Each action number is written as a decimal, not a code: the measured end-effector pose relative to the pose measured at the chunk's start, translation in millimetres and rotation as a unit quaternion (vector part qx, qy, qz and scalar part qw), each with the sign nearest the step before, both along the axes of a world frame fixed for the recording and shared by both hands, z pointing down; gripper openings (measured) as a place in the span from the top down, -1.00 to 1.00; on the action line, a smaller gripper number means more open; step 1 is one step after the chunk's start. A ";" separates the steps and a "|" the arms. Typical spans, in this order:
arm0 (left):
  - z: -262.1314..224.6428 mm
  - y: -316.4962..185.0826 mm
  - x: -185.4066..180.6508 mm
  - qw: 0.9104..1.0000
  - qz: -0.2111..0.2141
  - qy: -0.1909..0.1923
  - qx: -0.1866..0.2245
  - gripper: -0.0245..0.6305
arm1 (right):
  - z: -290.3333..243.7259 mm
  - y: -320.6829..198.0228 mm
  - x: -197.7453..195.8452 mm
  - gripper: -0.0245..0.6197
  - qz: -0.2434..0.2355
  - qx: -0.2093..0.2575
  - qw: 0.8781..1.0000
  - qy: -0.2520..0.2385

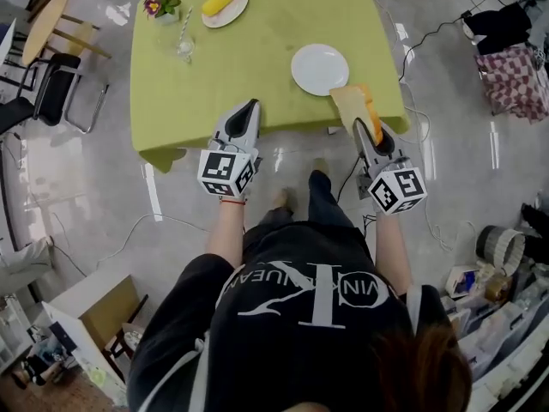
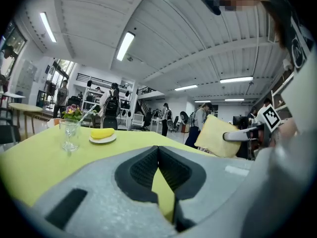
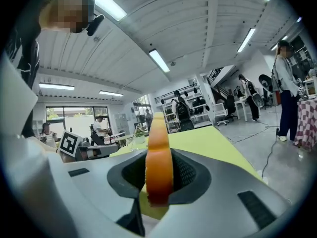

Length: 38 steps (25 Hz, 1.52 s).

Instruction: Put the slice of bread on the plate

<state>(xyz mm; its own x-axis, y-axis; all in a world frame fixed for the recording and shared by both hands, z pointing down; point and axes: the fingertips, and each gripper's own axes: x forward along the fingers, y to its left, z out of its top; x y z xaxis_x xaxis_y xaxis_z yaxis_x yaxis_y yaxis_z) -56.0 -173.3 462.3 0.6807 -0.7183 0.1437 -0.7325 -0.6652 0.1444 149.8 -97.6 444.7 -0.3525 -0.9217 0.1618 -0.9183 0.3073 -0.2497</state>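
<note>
Table [image 1: 257, 41], far left corner: flowers [image 1: 160, 3], with a glass [image 1: 184, 45] holding a straw just beside them. To their right is a small dish [image 1: 225, 3] carrying a yellow item; what the item is cannot be told.

Left gripper [image 1: 251, 108]: it is at the near edge of the table. In the left gripper view its jaws meet at the tips. Only the green tabletop shows through the gap behind them, so the gripper [image 2: 158, 150] is closed and empty. That view also shows the glass [image 2: 69, 134] and dish [image 2: 102, 134] ahead on the left.

Plate [image 1: 319, 69]: white and bare, on the right half of the table, well apart from the dish.

Bread [image 1: 350, 101]: not on the plate. It is held clear of the table near the near-right corner, just beside the plate's near-right rim. No view settles whether the two touch.

Right gripper [image 1: 367, 127]: its jaws are clamped on the bread. In the right gripper view the slice [image 3: 158, 152] stands on edge between the pads, with the orange crust facing the camera. The slice runs forward past the tips of the gripper [image 3: 158, 167]. From the left gripper view the pale face of the slice [image 2: 218, 135] shows at the right, sticking out beyond the right gripper's jaws.
</note>
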 end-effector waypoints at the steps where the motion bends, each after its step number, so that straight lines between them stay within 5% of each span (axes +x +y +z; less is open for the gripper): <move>1: -0.3 -3.0 3.1 1.000 -0.005 -0.003 0.001 0.93 | 0.9 -9.5 0.2 0.64 -0.012 -0.002 1.000 0.000; 21: 22.0 -37.2 35.7 0.993 -0.115 -0.019 -0.024 0.93 | 35.0 -129.2 -16.8 0.63 -0.153 -0.092 0.981 -0.070; 38: 39.3 -43.5 26.5 0.989 -0.142 -0.018 -0.050 0.93 | 61.1 -157.1 -39.8 0.63 -0.159 -0.182 0.954 -0.179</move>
<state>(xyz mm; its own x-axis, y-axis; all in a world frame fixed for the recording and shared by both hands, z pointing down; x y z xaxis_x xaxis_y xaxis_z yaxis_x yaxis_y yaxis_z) -29.5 -216.8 501.6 0.4478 -0.8603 0.2437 -0.8930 -0.4166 0.1703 110.0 -254.7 505.8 -0.6970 -0.6650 0.2681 -0.6297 0.3890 -0.6724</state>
